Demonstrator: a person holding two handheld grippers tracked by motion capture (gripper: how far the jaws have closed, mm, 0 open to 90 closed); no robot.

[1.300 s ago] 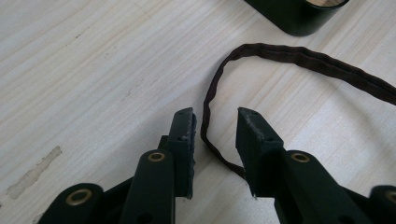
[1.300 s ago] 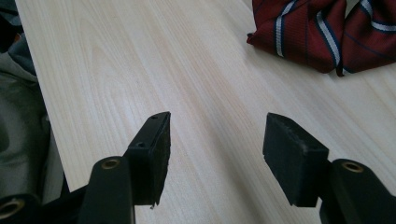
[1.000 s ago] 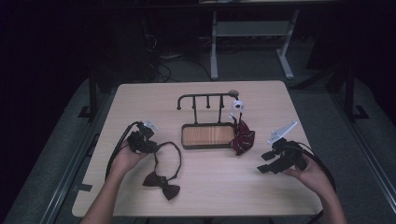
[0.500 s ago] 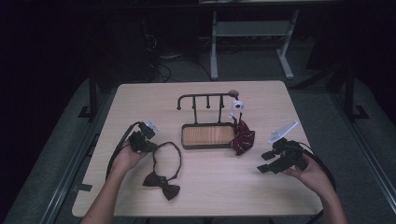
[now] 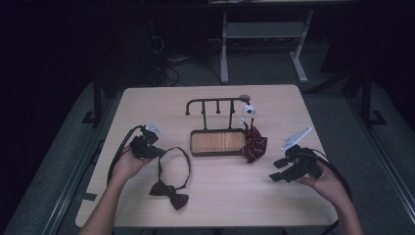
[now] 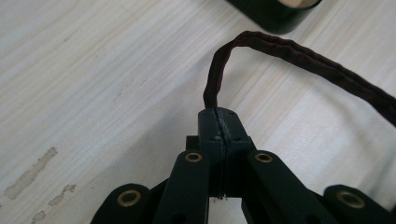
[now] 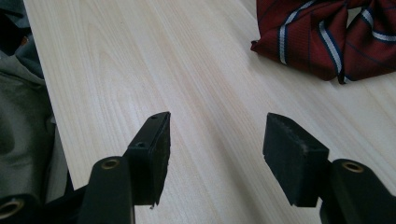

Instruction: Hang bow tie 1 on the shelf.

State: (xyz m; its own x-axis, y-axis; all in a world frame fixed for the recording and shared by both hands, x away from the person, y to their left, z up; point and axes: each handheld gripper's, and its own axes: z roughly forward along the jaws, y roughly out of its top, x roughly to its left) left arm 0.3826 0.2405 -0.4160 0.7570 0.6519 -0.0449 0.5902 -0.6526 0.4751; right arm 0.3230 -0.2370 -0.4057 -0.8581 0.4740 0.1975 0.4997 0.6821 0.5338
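A dark maroon bow tie [image 5: 169, 193] lies at the table's front left, and its strap [image 5: 186, 161] loops up toward the stand. My left gripper [image 5: 157, 152] is shut on the end of that strap [image 6: 212, 91], low over the table. A red striped bow tie [image 5: 254, 145] lies against the right end of the stand's tray; it appears at the top right of the right gripper view [image 7: 327, 39]. My right gripper [image 5: 277, 170] stands open and holds nothing, front right of that tie, with its jaws wide apart over bare wood [image 7: 215, 135].
A black stand with a wooden tray [image 5: 217, 142] and a hook rail [image 5: 215, 101] sits mid-table. A small white tag [image 5: 248, 111] hangs at the rail's right end. The table's right edge [image 7: 46, 107] runs close beside the right gripper. Dark floor and desk legs lie beyond.
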